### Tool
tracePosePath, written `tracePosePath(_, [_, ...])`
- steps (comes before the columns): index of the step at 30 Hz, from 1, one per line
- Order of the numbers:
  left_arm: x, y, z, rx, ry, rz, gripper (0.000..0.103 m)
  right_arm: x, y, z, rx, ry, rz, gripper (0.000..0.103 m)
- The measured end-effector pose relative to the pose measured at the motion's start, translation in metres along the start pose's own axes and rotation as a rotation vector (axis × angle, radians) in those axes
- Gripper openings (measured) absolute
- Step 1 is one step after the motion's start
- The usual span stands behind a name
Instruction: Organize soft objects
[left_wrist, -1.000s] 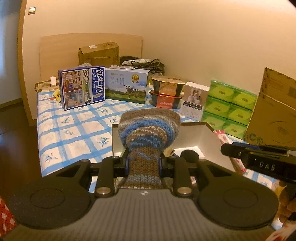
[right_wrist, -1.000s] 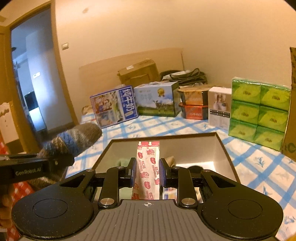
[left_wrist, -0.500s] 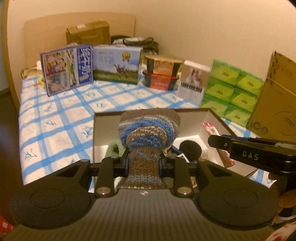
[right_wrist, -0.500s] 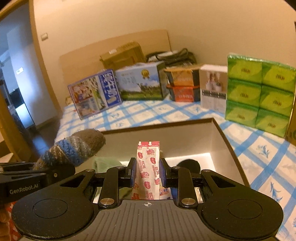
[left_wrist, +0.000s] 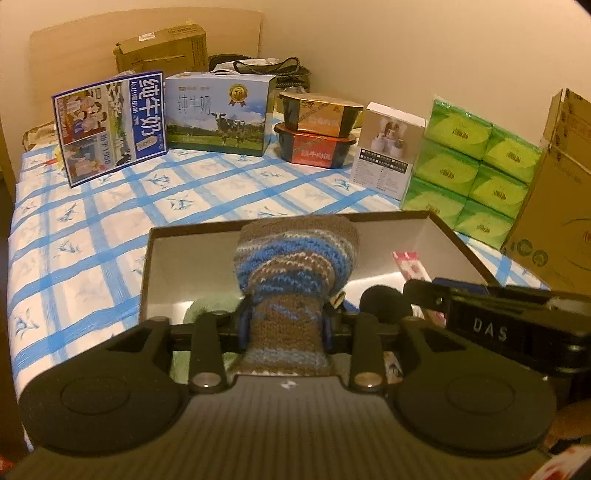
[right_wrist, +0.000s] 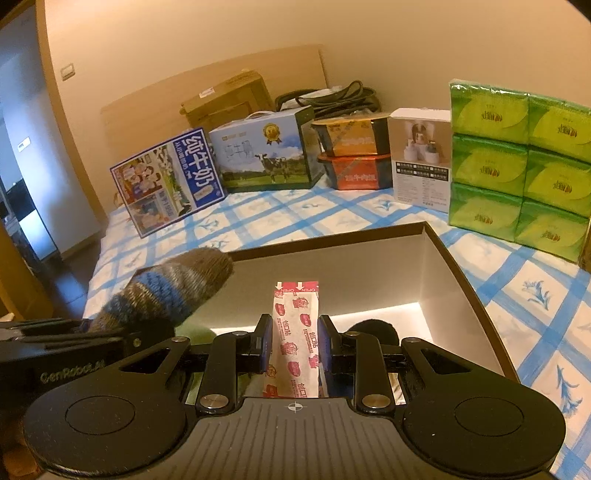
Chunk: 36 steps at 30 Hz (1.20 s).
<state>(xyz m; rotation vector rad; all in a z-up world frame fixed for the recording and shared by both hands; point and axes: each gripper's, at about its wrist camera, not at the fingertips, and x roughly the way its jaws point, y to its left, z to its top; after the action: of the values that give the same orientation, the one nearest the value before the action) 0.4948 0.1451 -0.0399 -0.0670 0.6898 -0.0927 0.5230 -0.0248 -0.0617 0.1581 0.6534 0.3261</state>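
Note:
My left gripper (left_wrist: 284, 325) is shut on a brown and blue knitted sock (left_wrist: 295, 266) and holds it over the open brown box (left_wrist: 146, 266). The sock also shows in the right wrist view (right_wrist: 166, 291). My right gripper (right_wrist: 295, 339) is shut on a white and red plaster packet (right_wrist: 295, 332), held over the same box (right_wrist: 458, 273). The packet also shows in the left wrist view (left_wrist: 410, 264). Inside the box lie a green soft item (left_wrist: 207, 310) and a black round soft item (right_wrist: 373, 328), partly hidden by the grippers.
The box sits on a blue checked cloth (left_wrist: 92, 240). Behind it stand milk cartons (left_wrist: 110, 125), stacked food tubs (left_wrist: 317, 133), a white box (left_wrist: 388, 147) and green tissue packs (left_wrist: 469, 173). A cardboard box (left_wrist: 554, 206) stands at the right.
Both grippers have moved forward and down over the box with the sock and the packet still held. The box looks closer and larger in both views.

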Motion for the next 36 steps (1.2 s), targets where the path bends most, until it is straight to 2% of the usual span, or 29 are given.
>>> tracePosePath(4, [0.014,0.005,0.008,-0.027,-0.006,-0.002,0.053,0.004,-0.005,-0.001,0.011,0.007,0.004,0.026])
tracePosePath(19, [0.027,0.016,-0.003,0.005,0.022,0.030,0.055,0.015,-0.001,0.002,-0.001,0.007,0.005,0.026])
tracePosePath(23, [0.024,0.016,-0.002,0.010,0.016,0.030,0.056,0.017,0.002,0.004,-0.003,-0.027,0.011,0.027])
tracePosePath(25, [0.024,0.016,-0.001,0.008,0.016,0.030,0.056,0.018,0.003,0.007,0.004,-0.039,-0.010,0.038])
tracePosePath(27, [0.024,0.017,-0.002,0.006,0.015,0.029,0.060,0.015,0.001,0.008,0.021,-0.072,-0.035,0.067])
tracePosePath(30, [0.023,0.018,-0.002,0.002,0.013,0.027,0.062,0.008,0.000,0.008,0.013,-0.102,-0.043,0.070])
tracePosePath(36, [0.013,0.018,-0.005,-0.010,-0.002,0.015,0.067,-0.003,-0.007,0.002,0.017,-0.058,-0.130,0.071])
